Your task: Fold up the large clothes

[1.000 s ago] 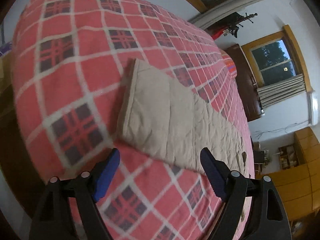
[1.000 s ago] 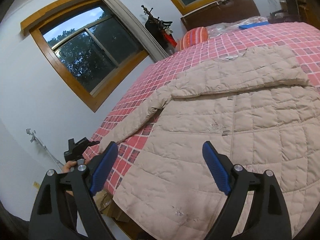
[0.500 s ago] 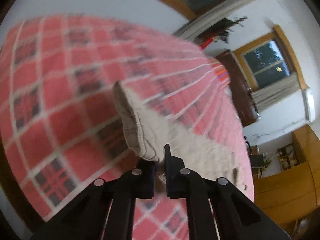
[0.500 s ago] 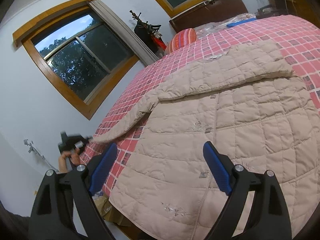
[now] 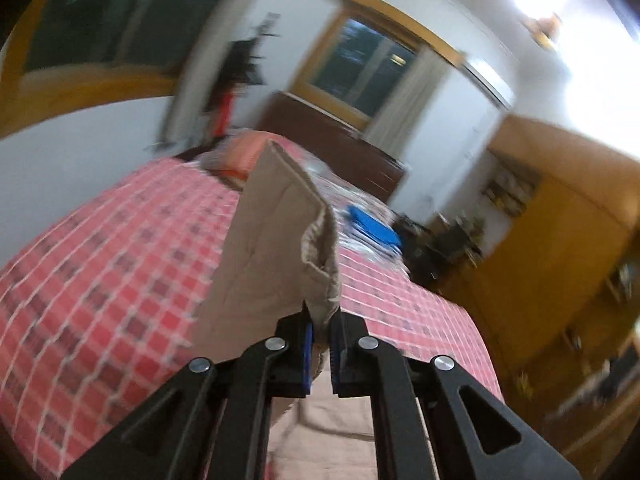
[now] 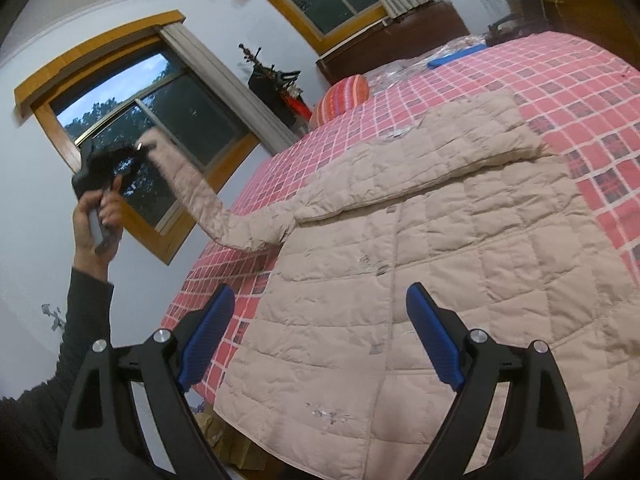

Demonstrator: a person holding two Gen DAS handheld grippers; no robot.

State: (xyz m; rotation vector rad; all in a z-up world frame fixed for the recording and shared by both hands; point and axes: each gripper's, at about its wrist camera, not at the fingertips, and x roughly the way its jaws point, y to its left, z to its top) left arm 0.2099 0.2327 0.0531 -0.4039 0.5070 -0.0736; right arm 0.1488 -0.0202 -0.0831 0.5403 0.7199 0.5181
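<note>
Sleeve lift, thin cuff pinch

My left hand-held gripper (image 5: pixel 319 342) clamps the sleeve cuff (image 5: pixel 320 268); it may slip; right hand-held gripper (image 6: pixel 316 336) gapes empty above the coat (image 6: pixel 420 264).

Item count: one beige quilted coat (image 6: pixel 420 248), one plaid bedspread (image 6: pixel 580 92), one striped bolster (image 6: pixel 340 98), two wood-framed windows (image 6: pixel 160 120), two grippers, one blue flat item (image 6: pixel 456 58).

White walls (image 6: pixel 120 8), wood-framed windows (image 6: pixel 160 120), plaid-covered bed (image 6: pixel 580 92), wooden wardrobe (image 5: pixel 560 220)
</note>
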